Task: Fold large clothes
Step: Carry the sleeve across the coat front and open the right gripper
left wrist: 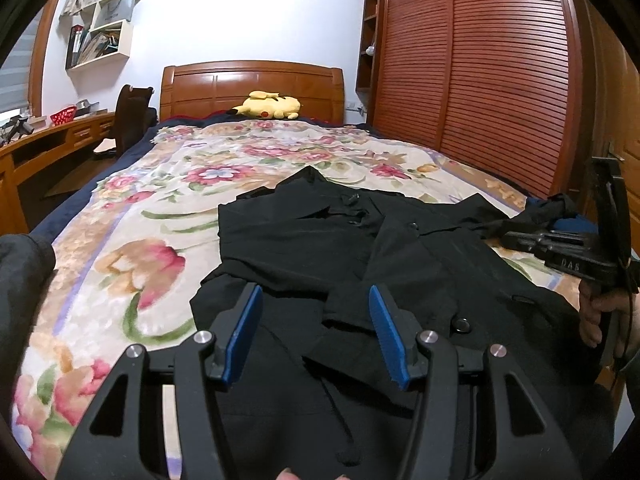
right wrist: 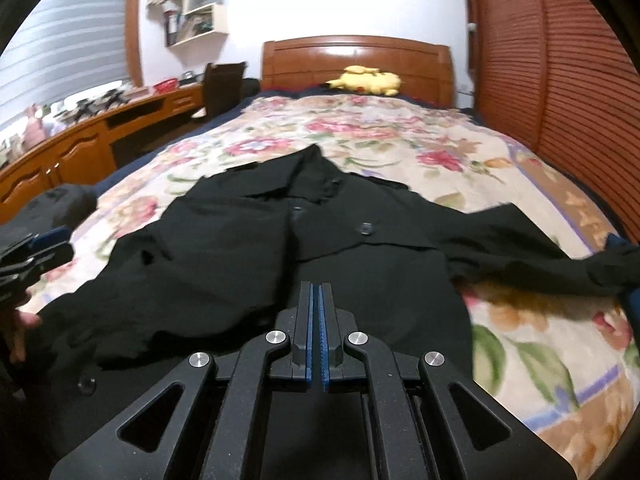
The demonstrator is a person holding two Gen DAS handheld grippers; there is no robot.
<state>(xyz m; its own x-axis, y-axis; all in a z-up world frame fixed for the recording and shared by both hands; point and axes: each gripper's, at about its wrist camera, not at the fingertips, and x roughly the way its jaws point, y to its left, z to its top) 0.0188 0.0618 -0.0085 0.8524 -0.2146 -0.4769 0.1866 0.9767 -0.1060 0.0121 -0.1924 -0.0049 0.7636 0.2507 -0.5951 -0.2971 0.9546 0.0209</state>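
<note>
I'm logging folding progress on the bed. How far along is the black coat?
Done: the black coat lies spread on the floral bedspread, one sleeve folded inward. In hand: nothing; the left hand-held gripper is open, the right hand-held gripper shut and empty. Left: the outstretched sleeve and body folds.

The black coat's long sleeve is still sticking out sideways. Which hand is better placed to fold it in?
Probably the right. The sleeve trails toward the wardrobe side, where the right gripper is, though it is shut and must open. The left gripper is open but over the black coat on the other side.
</note>
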